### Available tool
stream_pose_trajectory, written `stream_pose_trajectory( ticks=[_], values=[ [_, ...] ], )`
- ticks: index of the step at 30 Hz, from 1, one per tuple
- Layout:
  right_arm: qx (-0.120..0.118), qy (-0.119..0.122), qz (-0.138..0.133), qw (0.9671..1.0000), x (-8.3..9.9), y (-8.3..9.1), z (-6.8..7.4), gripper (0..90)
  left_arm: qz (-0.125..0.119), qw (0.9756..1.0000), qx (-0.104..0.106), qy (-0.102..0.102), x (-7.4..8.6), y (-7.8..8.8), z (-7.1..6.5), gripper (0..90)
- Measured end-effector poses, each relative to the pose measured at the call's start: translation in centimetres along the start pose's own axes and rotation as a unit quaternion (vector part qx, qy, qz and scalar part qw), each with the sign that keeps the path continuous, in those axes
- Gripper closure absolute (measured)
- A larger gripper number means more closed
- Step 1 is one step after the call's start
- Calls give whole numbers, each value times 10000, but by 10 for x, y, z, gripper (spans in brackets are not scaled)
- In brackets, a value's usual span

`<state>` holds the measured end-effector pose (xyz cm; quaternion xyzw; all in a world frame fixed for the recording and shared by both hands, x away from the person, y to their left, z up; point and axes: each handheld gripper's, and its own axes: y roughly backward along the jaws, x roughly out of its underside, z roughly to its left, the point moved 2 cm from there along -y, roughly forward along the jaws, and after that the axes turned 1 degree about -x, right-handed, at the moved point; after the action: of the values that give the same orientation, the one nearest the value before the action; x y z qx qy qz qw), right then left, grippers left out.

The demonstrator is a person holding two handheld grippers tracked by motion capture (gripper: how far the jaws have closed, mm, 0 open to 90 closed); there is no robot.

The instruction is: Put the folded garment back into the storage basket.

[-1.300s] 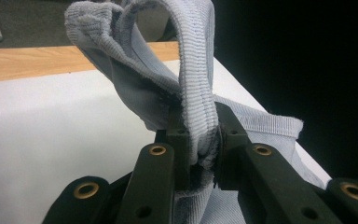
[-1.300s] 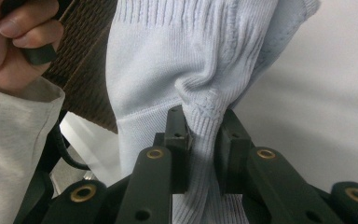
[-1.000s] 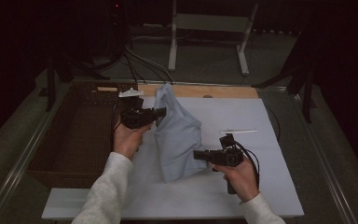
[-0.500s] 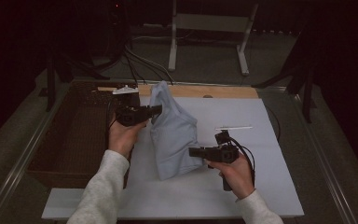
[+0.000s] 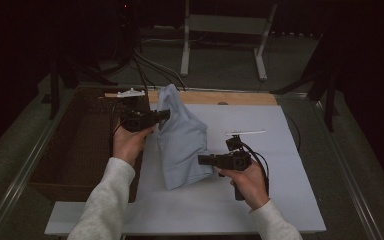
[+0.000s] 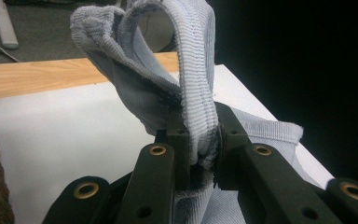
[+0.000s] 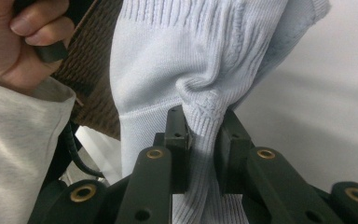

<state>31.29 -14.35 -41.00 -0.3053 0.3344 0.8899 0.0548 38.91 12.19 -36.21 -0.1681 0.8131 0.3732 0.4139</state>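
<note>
We hold a pale blue knitted garment (image 5: 182, 142) between our two grippers, above the white board (image 5: 280, 200) that covers the table, and we place everything else from that garment. The left gripper (image 5: 166, 114) is at its upper end, toward the wooden strip (image 5: 230, 97) at the far edge of the board; in the left gripper view the jaws are clamped on a folded ribbed hem (image 6: 200, 93) that loops up above them. The right gripper (image 5: 202, 160) is at the garment's near right side, low down, and in the right gripper view its jaws pinch a gathered ridge of the knit (image 7: 205, 116) between the pads.

The garment's long axis runs from the left gripper's hold down and toward us, its lower end resting on the board just left of the right gripper. The left gripper holds its end higher (the cloth hangs from it in a slack drape), so the next move, we judge, turns on drawing the two holds apart along that axis, or lowering the high end to lay the cloth flat. The brown woven basket (image 5: 75, 145) lies left of the garment, nearer our left hand (image 5: 127, 142).

We can read no brand, label or writing anywhere on the cloth.
</note>
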Motion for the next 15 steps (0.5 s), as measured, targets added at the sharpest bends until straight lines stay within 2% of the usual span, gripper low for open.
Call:
stream_pose_trajectory(
  ticks=[7, 12, 15],
  values=[
    [-86, 20, -1, 10000, -3, -3, 6, 778, -18, 10000, -43, -11, -2, 3, 3, 801],
    [-145, 21, -32, 9999, -4, -5, 10, 777, -141, 9999, 26, 57, -5, 8, 7, 801],
    [-165, 48, -31, 9998, -6, -6, 12, 778, -119, 9999, 6, 47, -6, 8, 8, 801]
  ],
)
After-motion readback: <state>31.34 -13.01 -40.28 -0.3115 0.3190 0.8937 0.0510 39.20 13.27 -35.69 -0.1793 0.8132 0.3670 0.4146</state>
